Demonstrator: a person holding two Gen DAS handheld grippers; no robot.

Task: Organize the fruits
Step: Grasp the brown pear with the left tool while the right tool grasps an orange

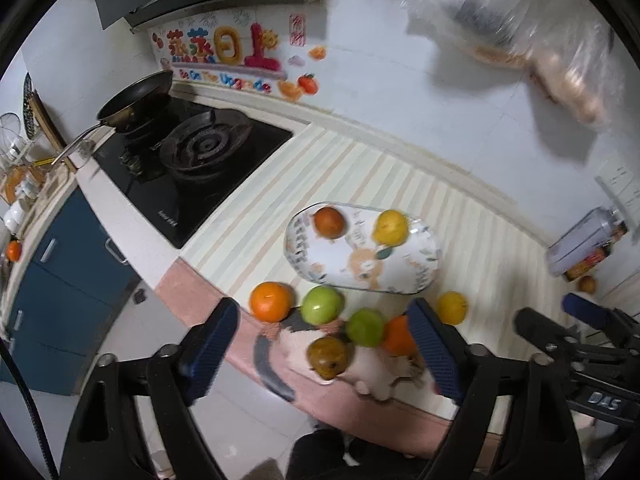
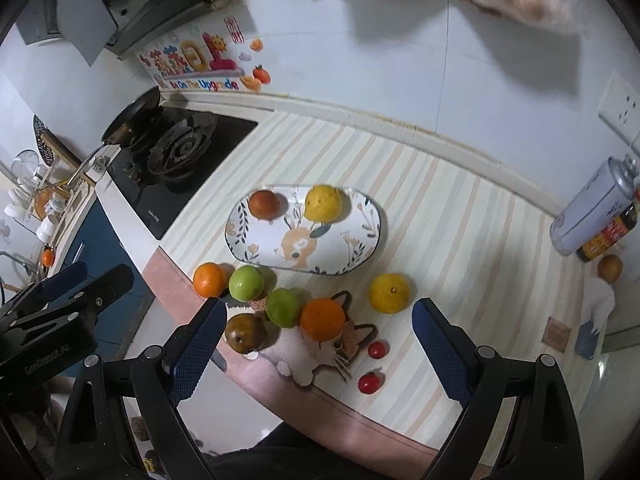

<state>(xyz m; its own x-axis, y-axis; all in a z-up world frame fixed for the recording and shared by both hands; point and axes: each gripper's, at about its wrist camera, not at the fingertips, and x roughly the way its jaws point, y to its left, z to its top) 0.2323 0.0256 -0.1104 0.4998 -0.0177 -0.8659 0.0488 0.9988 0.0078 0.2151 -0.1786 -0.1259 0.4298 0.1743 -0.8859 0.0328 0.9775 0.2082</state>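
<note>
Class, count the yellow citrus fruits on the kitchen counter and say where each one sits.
2. One yellow fruit lies on the patterned plate, at its far edge beside a brown fruit. The other yellow fruit lies on the striped mat, just off the plate's near right edge. None appears hidden.

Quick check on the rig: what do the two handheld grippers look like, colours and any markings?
Both match: the left gripper and right gripper have black angular frames with silver screws and dark blue textured finger pads. White lettering marks each black body.
</note>
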